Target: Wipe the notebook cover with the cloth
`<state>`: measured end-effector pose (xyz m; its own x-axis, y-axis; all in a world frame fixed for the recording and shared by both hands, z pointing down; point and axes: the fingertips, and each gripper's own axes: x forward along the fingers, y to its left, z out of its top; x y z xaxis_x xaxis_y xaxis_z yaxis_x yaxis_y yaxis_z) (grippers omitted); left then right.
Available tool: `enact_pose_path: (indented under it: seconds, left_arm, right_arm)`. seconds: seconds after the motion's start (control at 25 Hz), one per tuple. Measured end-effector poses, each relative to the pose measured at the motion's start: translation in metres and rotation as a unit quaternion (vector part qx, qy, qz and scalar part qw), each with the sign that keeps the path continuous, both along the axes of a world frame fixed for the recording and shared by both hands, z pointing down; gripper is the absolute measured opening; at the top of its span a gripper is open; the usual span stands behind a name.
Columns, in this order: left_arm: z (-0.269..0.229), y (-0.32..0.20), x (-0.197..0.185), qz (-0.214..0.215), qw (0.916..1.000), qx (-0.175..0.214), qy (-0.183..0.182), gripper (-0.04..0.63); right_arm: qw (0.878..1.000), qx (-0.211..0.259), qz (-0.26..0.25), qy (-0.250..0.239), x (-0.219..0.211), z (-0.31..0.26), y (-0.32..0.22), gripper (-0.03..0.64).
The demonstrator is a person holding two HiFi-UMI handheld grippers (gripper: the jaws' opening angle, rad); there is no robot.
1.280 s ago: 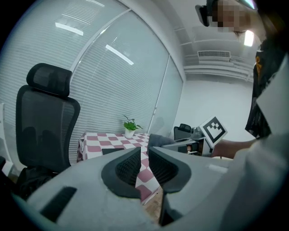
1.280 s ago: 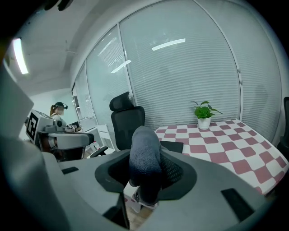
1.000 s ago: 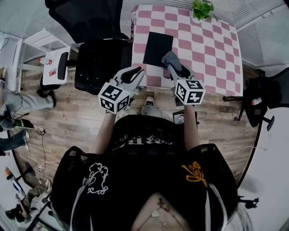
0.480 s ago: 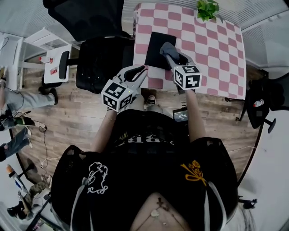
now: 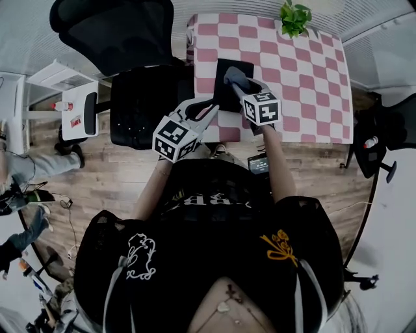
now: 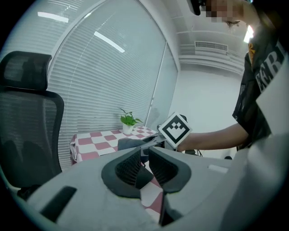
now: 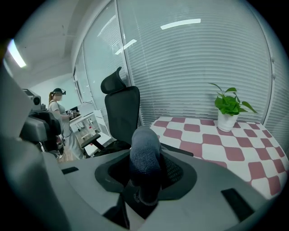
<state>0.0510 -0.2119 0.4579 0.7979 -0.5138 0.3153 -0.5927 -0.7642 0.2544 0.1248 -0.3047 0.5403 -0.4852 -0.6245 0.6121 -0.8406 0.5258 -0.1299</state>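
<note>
Pink-and-white checks cover the table (image 5: 305, 71) at the upper centre and right of the head view. A black office chair (image 5: 140, 91) stands against its left edge, in the upper left of the frame. The black notebook (image 5: 224, 91) lies flat near the table's left side, close to the edge nearest the person.

The left gripper (image 5: 207, 109) hangs over the table's near left corner, its tips just beside the notebook's lower edge. In the left gripper view its jaws are drawn almost together, leaving only a thin slit, and nothing sits between them. The right gripper (image 5: 242, 86) reaches in from the lower right over the notebook. Its jaws are clamped on a rolled grey cloth (image 5: 234, 77), which sticks up past the tips in the right gripper view. That cloth sits over the notebook's upper half; whether it presses on the cover cannot be told.

A small potted plant (image 5: 294, 16) stands at the table's far edge, at the top of the frame.
</note>
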Motion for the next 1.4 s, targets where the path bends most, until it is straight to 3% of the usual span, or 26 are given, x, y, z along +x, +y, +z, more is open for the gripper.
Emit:
enact_pose_path:
  seconds: [0.36,0.56,0.72,0.92,1.4]
  left_arm:
    - [0.004,-0.033,-0.021,0.011,0.9999,-0.005,0.003,0.063]
    - [0.009,-0.047,-0.035,0.006,0.9999,-0.013,0.005,0.063]
    - [0.013,-0.054,-0.042,0.005,0.9998,-0.019,0.007,0.063]
    - [0.017,-0.061,-0.04,0.009,0.9996,-0.026,0.009,0.063]
    - [0.016,-0.061,-0.019,0.034,0.999,-0.025,0.014,0.063]
  right_arm:
    - [0.999,-0.037,-0.023,0.015,-0.052,0.037,-0.057,0.141]
    - [0.997,-0.062,-0.016,0.033,-0.056,0.062,-0.074,0.141]
    - [0.995,-0.092,0.019,0.039,-0.042,0.084,-0.076,0.141]
    - [0.99,-0.117,0.076,0.007,-0.009,0.093,-0.076,0.141]
    - [0.984,-0.114,0.136,0.016,0.073,0.092,-0.071,0.141]
